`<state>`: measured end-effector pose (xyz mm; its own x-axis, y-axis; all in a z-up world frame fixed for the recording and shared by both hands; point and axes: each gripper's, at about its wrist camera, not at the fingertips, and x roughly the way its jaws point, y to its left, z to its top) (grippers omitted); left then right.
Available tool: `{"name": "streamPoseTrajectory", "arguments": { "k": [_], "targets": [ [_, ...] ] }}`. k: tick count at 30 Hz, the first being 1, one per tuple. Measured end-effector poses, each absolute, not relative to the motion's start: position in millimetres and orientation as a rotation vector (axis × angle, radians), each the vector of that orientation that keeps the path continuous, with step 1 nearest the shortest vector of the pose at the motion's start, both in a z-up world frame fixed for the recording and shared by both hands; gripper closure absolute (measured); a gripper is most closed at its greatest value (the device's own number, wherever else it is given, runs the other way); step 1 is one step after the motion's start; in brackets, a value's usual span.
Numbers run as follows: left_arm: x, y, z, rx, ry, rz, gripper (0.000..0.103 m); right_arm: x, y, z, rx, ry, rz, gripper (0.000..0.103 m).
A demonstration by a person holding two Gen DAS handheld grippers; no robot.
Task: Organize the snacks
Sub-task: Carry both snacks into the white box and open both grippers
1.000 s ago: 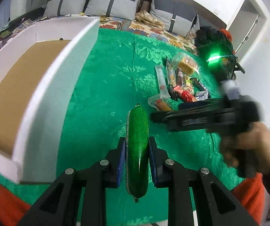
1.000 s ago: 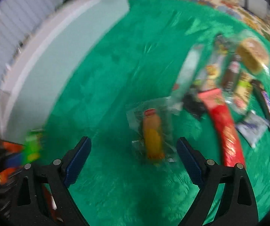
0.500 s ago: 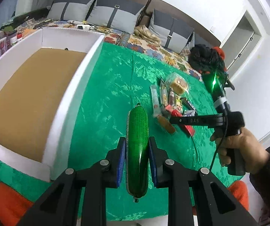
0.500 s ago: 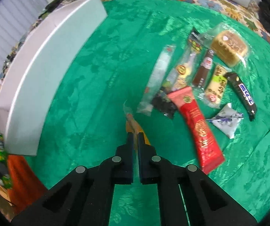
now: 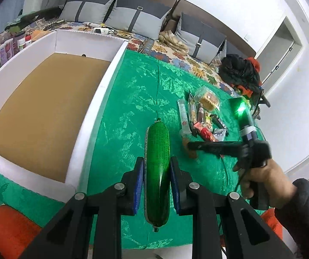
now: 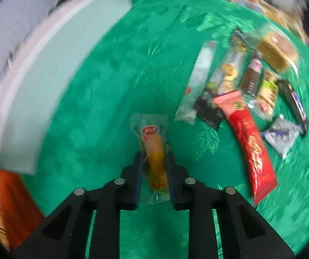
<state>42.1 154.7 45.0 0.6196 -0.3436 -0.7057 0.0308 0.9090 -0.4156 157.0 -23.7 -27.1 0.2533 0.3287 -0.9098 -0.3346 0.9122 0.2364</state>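
- Left gripper (image 5: pixel 157 180) is seen clamped on a green netted sausage (image 5: pixel 157 170), which is gripped at mid-length and points straight ahead from between the blue pads (image 5: pixel 139 183).
- Right gripper (image 6: pixel 154 172) is closed around an orange snack in a clear wrapper (image 6: pixel 154 151); the packet is pinched at its lower half, with the labelled end projecting forward beyond the fingertips. This view is blurred, so finer detail cannot be read.
- Ahead and to the left of the left gripper, a white box (image 5: pixel 102 99) with a brown floor is seen; nothing is visible inside it, so no snack is judged to be stored yet.
- Ahead and to the right of both tools, the remaining snacks (image 6: pixel 247 90) are spread on the green cloth (image 5: pixel 132 99): a long red packet (image 6: pixel 249 140), a pale stick pack, a dark bar, a wrapped cake and several small packets, lying close together and partly overlapping.
- Progress is judged as early: two items are held clear of the pile and none is placed. Both held items are left to be carried to the box, and the pile is left to be cleared after that.
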Motion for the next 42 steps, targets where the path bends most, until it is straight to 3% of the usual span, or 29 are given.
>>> {"name": "streamPoseTrajectory", "arguments": {
  "k": [1, 9, 12, 14, 15, 16, 21, 23, 24, 25, 27, 28, 36, 42],
  "targets": [
    [43, 159, 48, -0.403, 0.877, -0.224, 0.081, 160, -28, -22, 0.040, 1.228, 0.462, 0.100],
    [46, 214, 79, -0.477, 0.795, -0.161, 0.081, 178, -43, 39, 0.427, 1.172, 0.613, 0.101],
    [45, 243, 91, -0.477, 0.763, -0.102, 0.081, 181, -24, 73, 0.445, 1.105, 0.670, 0.099],
    [42, 256, 95, -0.469, 0.750, -0.071, 0.081, 180, -13, 84, 0.342, 1.064, 0.630, 0.091],
    [41, 261, 97, -0.470, 0.746, -0.061, 0.081, 182, -3, 84, 0.225, 1.064, 0.594, 0.074],
    [38, 267, 98, -0.474, 0.741, -0.051, 0.081, 183, 6, 75, 0.148, 1.092, 0.579, 0.047],
    [29, 279, 89, -0.486, 0.749, -0.032, 0.081, 163, 34, -12, -0.170, 1.318, 0.575, 0.046],
    [28, 279, 83, -0.495, 0.762, -0.034, 0.081, 156, 45, -46, -0.213, 1.345, 0.578, 0.034],
    [28, 278, 79, -0.497, 0.770, -0.035, 0.081, 151, 49, -46, -0.223, 1.284, 0.586, 0.041],
    [28, 276, 77, -0.498, 0.777, -0.036, 0.081, 149, 58, -55, -0.283, 1.288, 0.563, 0.062],
    [27, 275, 75, -0.496, 0.782, -0.041, 0.081, 148, 64, -63, -0.335, 1.276, 0.517, 0.064],
    [26, 275, 75, -0.489, 0.782, -0.041, 0.081, 152, 58, -66, -0.272, 1.292, 0.513, 0.077],
    [38, 291, 70, -0.496, 0.788, -0.012, 0.081, 186, -12, -41, 0.342, 1.243, 0.621, 0.077],
    [53, 311, 74, -0.431, 0.808, 0.064, 0.081, 182, 70, 42, 0.399, 1.084, 0.927, 0.075]
  ]
}}
